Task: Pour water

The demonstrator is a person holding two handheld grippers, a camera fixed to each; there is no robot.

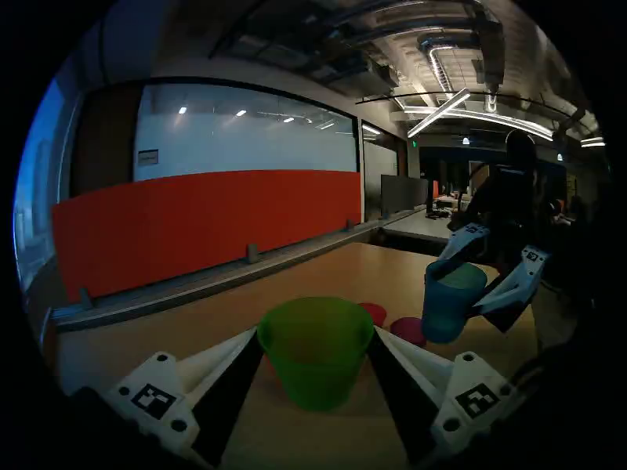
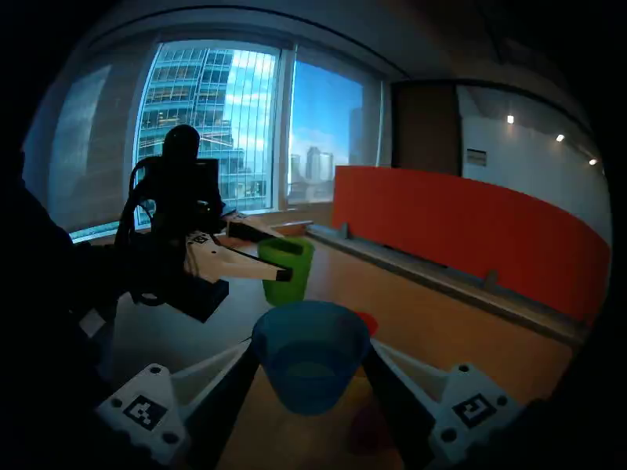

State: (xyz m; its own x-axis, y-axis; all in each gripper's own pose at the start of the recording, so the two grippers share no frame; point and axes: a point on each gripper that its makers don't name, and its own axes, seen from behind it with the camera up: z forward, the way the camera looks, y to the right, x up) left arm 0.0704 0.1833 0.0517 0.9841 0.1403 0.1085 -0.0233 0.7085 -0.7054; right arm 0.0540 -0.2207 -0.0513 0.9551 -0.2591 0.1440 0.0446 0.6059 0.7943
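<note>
In the left gripper view a green cup (image 1: pixel 315 360) stands upright between the two fingers of my left gripper (image 1: pixel 315 364), which is shut on it. Farther right, a blue cup (image 1: pixel 451 301) is held by my right gripper (image 1: pixel 462 294), slightly above the wooden table (image 1: pixel 313 274). In the right gripper view the blue cup (image 2: pixel 310 364) sits upright between the fingers of my right gripper (image 2: pixel 310 368), with water inside it. Beyond it, the green cup (image 2: pixel 286 270) is gripped by the left gripper (image 2: pixel 274 262).
Two red round discs (image 1: pixel 375 312) (image 1: pixel 407 329) lie on the table between the cups. An orange partition (image 1: pixel 204 223) runs along the table's far edge. A dark hand and device (image 2: pixel 176 211) stand behind the left gripper. Large windows (image 2: pixel 212 125) lie beyond.
</note>
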